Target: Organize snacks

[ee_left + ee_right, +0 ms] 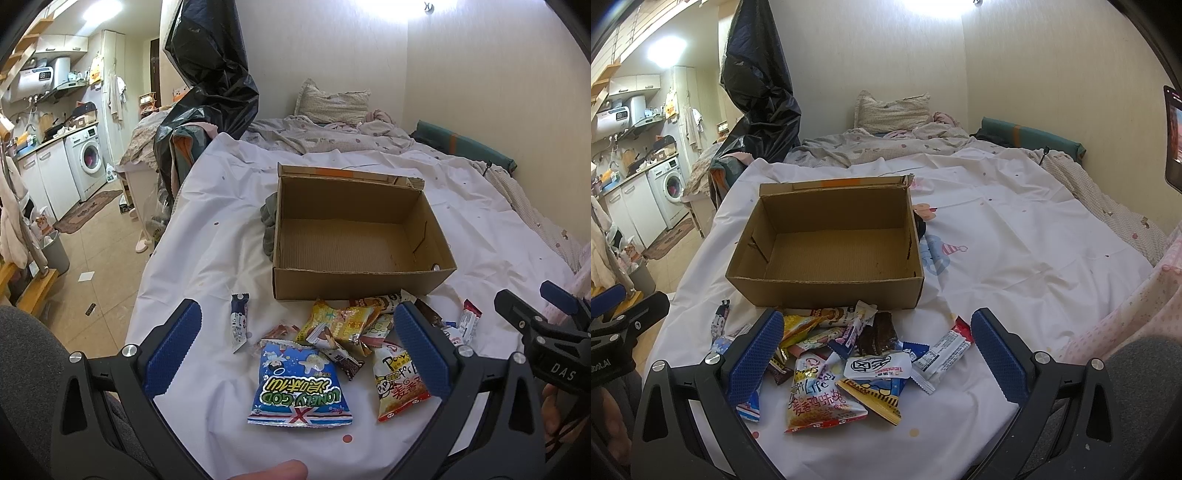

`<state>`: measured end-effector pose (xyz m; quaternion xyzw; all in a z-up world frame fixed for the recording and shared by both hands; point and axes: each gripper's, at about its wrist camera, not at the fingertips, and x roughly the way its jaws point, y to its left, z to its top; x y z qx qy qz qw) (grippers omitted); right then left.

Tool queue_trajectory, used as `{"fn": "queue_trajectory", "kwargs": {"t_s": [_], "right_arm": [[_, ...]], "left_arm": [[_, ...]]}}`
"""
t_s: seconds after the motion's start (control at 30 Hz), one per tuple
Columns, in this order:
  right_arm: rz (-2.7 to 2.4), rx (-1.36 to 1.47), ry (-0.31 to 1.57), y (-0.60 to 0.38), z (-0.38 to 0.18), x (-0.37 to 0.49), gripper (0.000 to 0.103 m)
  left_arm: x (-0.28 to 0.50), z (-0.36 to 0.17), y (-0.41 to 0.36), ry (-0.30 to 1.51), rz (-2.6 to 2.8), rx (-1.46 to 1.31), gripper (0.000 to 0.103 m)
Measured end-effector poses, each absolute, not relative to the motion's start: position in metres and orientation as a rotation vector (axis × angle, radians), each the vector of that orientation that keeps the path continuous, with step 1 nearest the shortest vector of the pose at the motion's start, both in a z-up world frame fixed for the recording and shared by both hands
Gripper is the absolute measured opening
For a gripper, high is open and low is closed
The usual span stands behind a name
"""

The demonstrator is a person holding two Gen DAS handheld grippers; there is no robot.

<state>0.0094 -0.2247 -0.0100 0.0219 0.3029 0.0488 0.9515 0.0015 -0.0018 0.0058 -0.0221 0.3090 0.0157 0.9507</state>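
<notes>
- One cardboard box (354, 236) sits open on the white sheet (207, 236) of the bed, with nothing visible inside it; a grey-green cloth (269, 225) is bunched against its left wall
- The snacks lie in one loose heap on the sheet just in front of the box's near wall, none in the box
- One large blue chip bag (300, 384), printed "LONELY GOD", lies flat at the near edge of the heap, between the left gripper's fingers in the left wrist view
- One red-and-yellow puffed snack bag (822, 397) lies beside it, touching it
- One yellow packet (338, 319) sits higher in the heap, close to the box
- One slim blue-and-white stick packet (239, 321) lies apart to the left of the heap
- One red-and-white bar (951, 347) lies at the right edge of the heap
- One dark brown wrapper (877, 334) and one white pouch (877, 365) with a black emblem lie near the middle; the rest overlap too much to count, though roughly a dozen packets show in all
- Left gripper (297, 354): jaws spread wide, holding nothing, hovering above the blue bag
- Right gripper (877, 356): jaws likewise spread wide and empty, poised over the middle of the heap
- Two blue pads on each gripper, four in all
</notes>
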Motion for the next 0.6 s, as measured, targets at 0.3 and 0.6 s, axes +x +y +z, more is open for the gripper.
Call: {"fn": "queue_trajectory", "kwargs": {"t_s": [0.3,0.6], "right_arm": [[0.101,0.048,0.622,-0.224,-0.011,0.011,0.103],[0.185,0.259,0.811,-0.255,-0.020,0.043,0.103]], "left_arm": [[0.002,0.005,-0.002,0.632,0.030,-0.042,0.103],[0.029,0.000,0.014,0.774,0.073,-0.032,0.103]]}}
